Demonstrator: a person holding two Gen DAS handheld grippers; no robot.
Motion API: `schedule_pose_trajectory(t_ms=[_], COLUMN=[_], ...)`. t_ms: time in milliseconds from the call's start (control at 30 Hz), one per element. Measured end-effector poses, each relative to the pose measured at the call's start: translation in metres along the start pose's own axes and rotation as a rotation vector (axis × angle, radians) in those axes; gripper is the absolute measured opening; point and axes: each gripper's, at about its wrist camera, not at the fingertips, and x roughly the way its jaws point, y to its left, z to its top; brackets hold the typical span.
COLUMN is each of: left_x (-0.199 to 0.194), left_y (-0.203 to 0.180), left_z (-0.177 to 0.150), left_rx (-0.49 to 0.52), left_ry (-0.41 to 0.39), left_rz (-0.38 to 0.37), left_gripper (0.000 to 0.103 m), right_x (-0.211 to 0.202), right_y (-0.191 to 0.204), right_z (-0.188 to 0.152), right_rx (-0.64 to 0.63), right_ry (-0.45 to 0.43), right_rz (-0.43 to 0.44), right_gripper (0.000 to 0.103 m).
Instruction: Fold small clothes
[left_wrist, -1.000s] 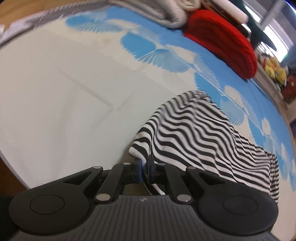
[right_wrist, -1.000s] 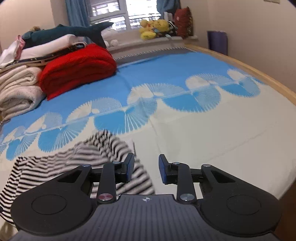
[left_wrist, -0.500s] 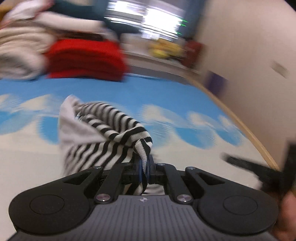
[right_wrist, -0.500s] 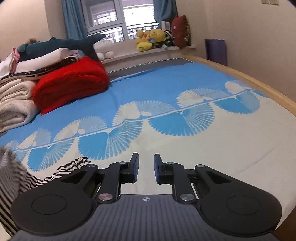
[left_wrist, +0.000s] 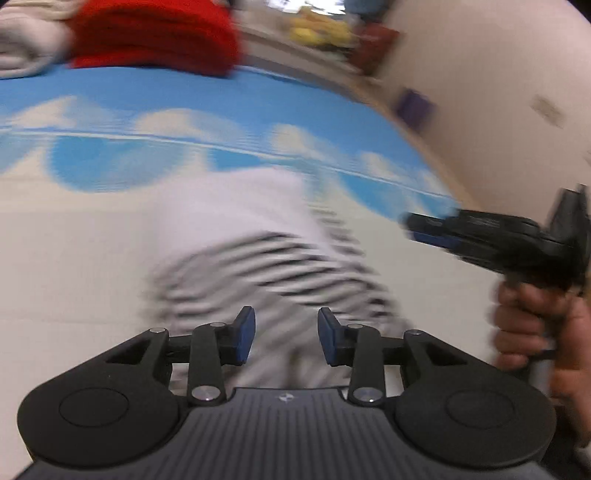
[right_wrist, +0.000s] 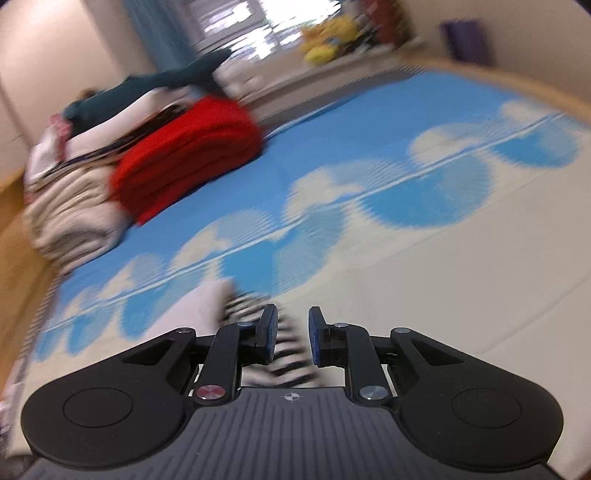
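The black-and-white striped garment (left_wrist: 266, 258) lies bunched on the bed, blurred by motion, its pale inside turned up at the far side. My left gripper (left_wrist: 282, 336) is open and empty just above its near edge. My right gripper (right_wrist: 290, 334) is open with a narrower gap, low over the same garment (right_wrist: 255, 314), nothing between its pads. The right gripper also shows in the left wrist view (left_wrist: 491, 240), held in a hand at the right.
The bed cover (right_wrist: 424, 258) is cream with blue fan shapes. A red folded blanket (right_wrist: 188, 162) and a stack of pale folded linen (right_wrist: 70, 206) sit at the far left. A wooden bed edge (right_wrist: 517, 85) curves along the right. Plush toys (right_wrist: 328, 27) stand on the windowsill.
My left gripper has opened and let go of the striped garment, which now lies folded over on the bed. My right gripper has swung left toward the garment.
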Motion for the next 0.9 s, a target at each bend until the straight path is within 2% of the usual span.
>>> schedule_pose_trajectory(t_ms=[67, 133, 200, 333, 367, 400, 433, 467, 567, 600, 633, 700, 767, 833, 900], left_x=[0.002, 0.003, 0.007, 0.018, 0.016, 0.019, 0.021, 0.023, 0.029, 0.032, 0.036, 0.048, 0.056, 0.053, 0.039], left_y=[0.023, 0.038, 0.049, 0.060, 0.061, 0.066, 0.067, 0.067, 0.059, 0.053, 0.046, 0.031, 0.021, 0.019, 0.016], left_z=[-0.004, -0.013, -0.021, -0.034, -0.033, -0.037, -0.038, -0.038, -0.039, -0.040, -0.040, -0.044, -0.047, -0.042, -0.030], left_rx=[-0.067, -0.142, -0.200, -0.343, -0.372, -0.400, -0.421, -0.427, -0.345, -0.293, -0.231, -0.096, 0.018, 0.033, 0.015], left_ry=[0.019, 0.034, 0.046, 0.064, 0.064, 0.068, 0.073, 0.079, 0.103, 0.116, 0.136, 0.188, 0.228, 0.243, 0.206], left_rz=[0.058, 0.076, 0.081, 0.064, 0.064, 0.065, 0.065, 0.063, 0.028, 0.029, 0.038, 0.054, 0.092, 0.104, 0.081], left_gripper=[0.045, 0.062, 0.074, 0.081, 0.081, 0.081, 0.081, 0.081, 0.086, 0.086, 0.086, 0.087, 0.088, 0.086, 0.084], right_x=[0.019, 0.040, 0.059, 0.098, 0.105, 0.110, 0.111, 0.106, 0.054, 0.039, 0.028, 0.028, 0.044, 0.059, 0.069], right_y=[0.014, 0.031, 0.043, 0.060, 0.062, 0.064, 0.064, 0.061, 0.043, 0.033, 0.021, -0.003, -0.026, -0.035, -0.025], right_z=[0.000, -0.002, -0.003, -0.004, -0.006, -0.009, -0.010, -0.009, 0.011, 0.014, 0.013, 0.006, -0.001, -0.006, -0.009], right_rx=[-0.030, -0.065, -0.087, -0.088, -0.101, -0.122, -0.129, -0.111, 0.012, 0.058, 0.086, 0.094, 0.145, 0.151, 0.103], right_ry=[0.057, 0.103, 0.131, 0.183, 0.191, 0.202, 0.215, 0.204, 0.047, 0.024, 0.017, 0.090, 0.185, 0.235, 0.246], right_rz=[0.065, 0.090, 0.087, 0.094, 0.078, 0.052, 0.056, 0.083, 0.205, 0.223, 0.203, 0.056, -0.046, -0.081, -0.094], right_gripper=[0.024, 0.031, 0.035, 0.036, 0.027, 0.011, 0.000, 0.000, 0.000, 0.000, 0.000, 0.000, 0.000, 0.000, 0.000])
